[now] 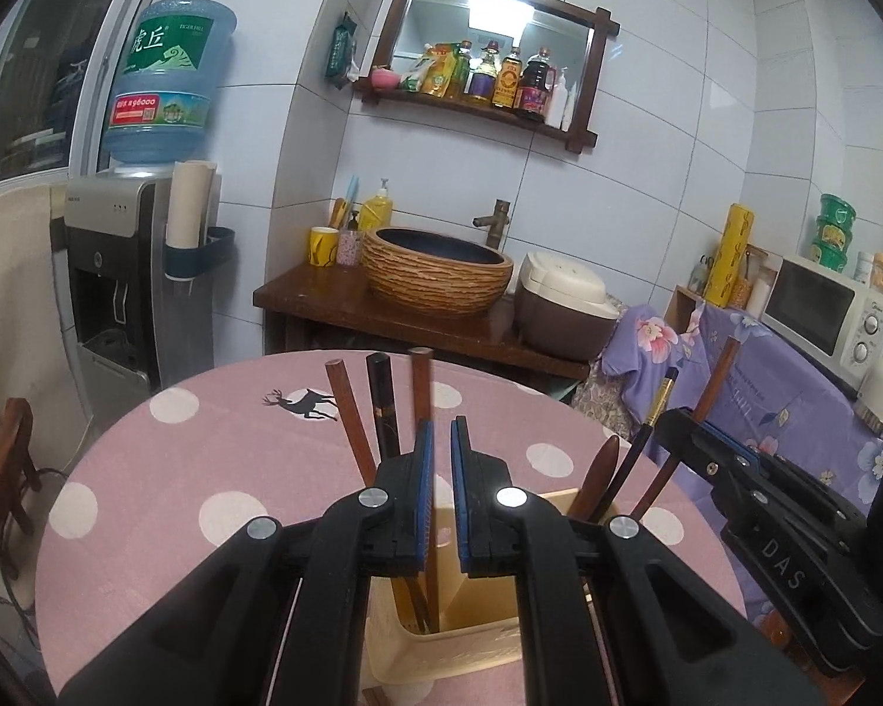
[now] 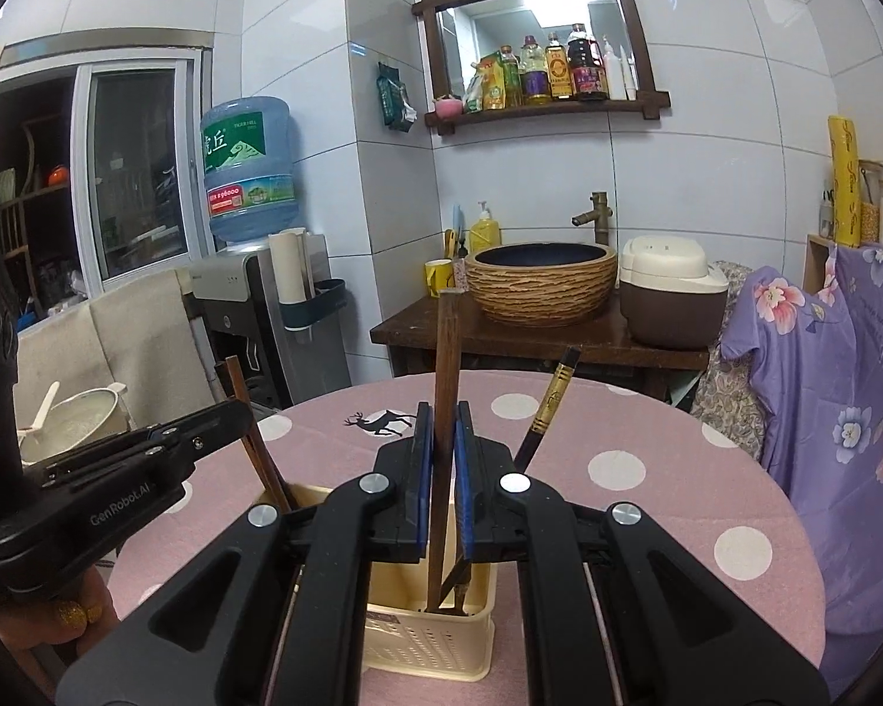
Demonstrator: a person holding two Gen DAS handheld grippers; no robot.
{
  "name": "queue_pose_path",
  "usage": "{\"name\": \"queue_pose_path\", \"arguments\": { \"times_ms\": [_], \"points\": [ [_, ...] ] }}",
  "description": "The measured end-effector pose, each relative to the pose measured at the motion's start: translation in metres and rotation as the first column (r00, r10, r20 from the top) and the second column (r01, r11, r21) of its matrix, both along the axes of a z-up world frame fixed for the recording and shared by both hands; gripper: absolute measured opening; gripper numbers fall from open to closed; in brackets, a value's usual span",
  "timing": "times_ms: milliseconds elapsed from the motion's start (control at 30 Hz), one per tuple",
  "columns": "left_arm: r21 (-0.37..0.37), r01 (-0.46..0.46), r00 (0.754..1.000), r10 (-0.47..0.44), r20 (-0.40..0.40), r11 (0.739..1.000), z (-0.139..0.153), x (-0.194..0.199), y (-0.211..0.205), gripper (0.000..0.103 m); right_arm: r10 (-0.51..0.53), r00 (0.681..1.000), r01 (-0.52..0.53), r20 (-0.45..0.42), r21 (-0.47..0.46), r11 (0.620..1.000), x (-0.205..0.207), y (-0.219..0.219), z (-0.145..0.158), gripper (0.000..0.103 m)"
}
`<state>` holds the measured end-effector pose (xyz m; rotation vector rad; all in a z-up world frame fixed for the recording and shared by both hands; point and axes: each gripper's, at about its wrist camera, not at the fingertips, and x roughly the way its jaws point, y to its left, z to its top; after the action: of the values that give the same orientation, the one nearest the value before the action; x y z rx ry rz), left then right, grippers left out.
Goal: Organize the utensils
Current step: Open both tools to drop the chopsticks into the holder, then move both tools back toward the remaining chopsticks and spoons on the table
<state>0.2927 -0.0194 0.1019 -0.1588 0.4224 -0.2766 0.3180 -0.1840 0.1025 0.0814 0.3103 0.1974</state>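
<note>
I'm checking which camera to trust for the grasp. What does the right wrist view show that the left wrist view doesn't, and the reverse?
Only the right wrist view shows the right gripper from behind, shut on a brown chopstick that reaches down into the cream utensil holder, plus a pot at far left.

Only the left wrist view shows the left gripper, nothing between its pads, three sticks standing beyond it, and the microwave.

Both show the pink dotted table, the basin and the water dispenser.
</note>
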Motion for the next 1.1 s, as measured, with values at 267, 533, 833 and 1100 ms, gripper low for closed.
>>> {"name": "queue_pose_path", "arguments": {
  "times_ms": [267, 533, 833, 1100],
  "points": [
    [0.03, -0.004, 0.998, 0.002, 0.064, 1.0, 0.003, -0.037, 0.006, 0.057, -0.028, 0.999, 0.029, 0.046, -0.014, 0.999, -0.028, -0.007, -0.004, 0.054],
    [0.045, -0.07, 0.997, 0.071, -0.01, 0.997, -0.033, -0.068, 0.037, 0.094, -0.001, 0.996, -0.004, -0.094, -0.05, 0.999, -0.059, -0.013, -0.037, 0.069],
    [0.065, -0.129, 0.964, 0.14, -0.224, 0.99, -0.105, -0.081, 0.066, 0.093, 0.0, 0.954, -0.023, -0.3, -0.074, 0.997, -0.083, -0.005, -0.108, 0.069],
    [0.099, -0.097, 0.954, 0.121, -0.273, 0.99, -0.127, -0.096, 0.062, 0.085, 0.017, 0.899, -0.071, -0.438, -0.107, 0.992, -0.104, 0.013, -0.158, 0.06]
  ]
}}
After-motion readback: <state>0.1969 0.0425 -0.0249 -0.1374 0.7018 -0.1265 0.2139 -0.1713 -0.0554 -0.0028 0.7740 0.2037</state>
